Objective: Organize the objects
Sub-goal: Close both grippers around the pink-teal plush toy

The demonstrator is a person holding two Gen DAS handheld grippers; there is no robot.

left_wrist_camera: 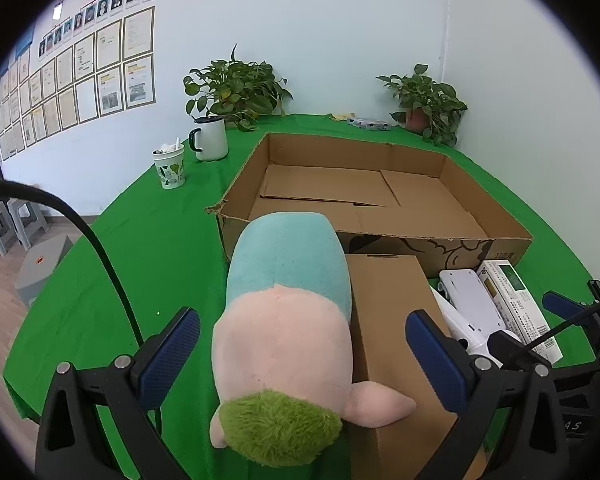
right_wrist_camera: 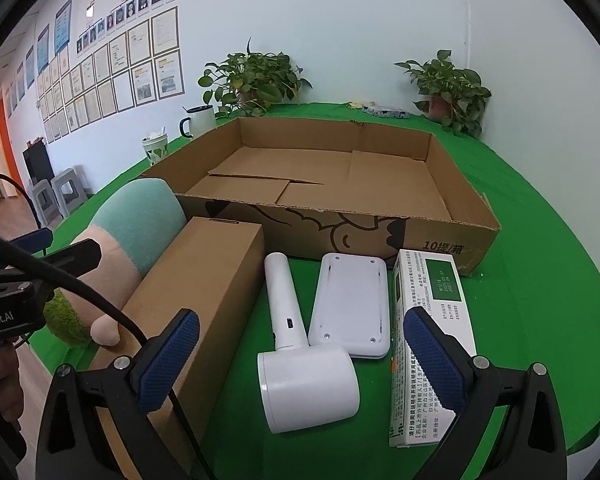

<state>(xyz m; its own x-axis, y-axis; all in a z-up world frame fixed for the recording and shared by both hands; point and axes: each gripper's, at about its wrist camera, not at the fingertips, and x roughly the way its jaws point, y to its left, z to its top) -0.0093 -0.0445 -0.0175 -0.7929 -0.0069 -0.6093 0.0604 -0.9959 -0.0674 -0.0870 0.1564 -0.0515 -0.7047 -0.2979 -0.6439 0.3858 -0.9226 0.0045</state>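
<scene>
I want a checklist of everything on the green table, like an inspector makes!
Surface: green cloth table.
Job's things: empty open cardboard tray; in front, plush toy, closed brown box, white hair dryer, flat white device, printed carton.
Clutter: mug, paper cup, two potted plants.
Grippers: left gripper open over plush; right gripper open over dryer.
Cables: black cable.
Surroundings: wall of framed papers, stools.

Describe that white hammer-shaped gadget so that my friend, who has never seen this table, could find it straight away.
Start at the big open shallow cardboard tray on the green tablecloth. Just in front of it lies a row of items, and the white plastic gadget lies between the long closed brown cardboard box and the flat white rounded slab. Only it has a slim round handle ending in a fat cylinder head.
</scene>
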